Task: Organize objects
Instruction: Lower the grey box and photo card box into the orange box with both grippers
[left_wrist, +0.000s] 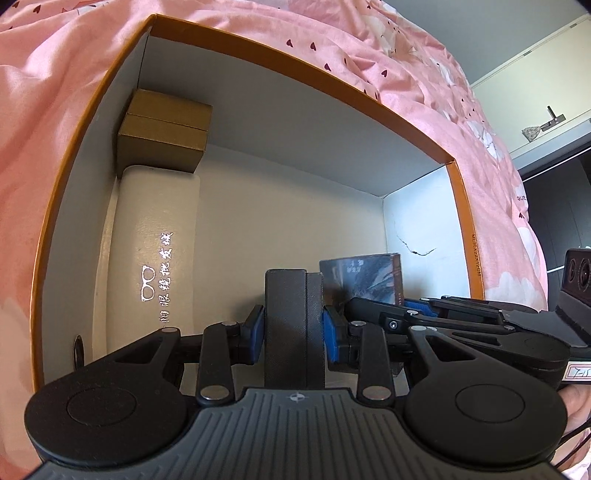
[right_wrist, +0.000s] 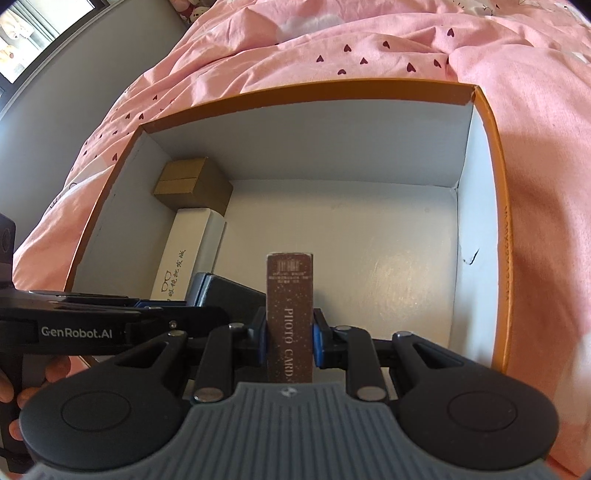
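Cardboard, stiff and light: my right hand-held gripper (right_wrist: 289, 341) clamps the brown photo-card box (right_wrist: 290, 317) across its narrow sides, above the orange storage box (right_wrist: 496, 184). My left hand-held gripper (left_wrist: 294, 326) grips a dark case (left_wrist: 294, 325) likewise.

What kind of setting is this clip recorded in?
Most likely a bedroom. An orange-rimmed storage box sits on a bed covered in pink heart-print bedding, with a cabinet beyond. Each gripper holds a small box over it.
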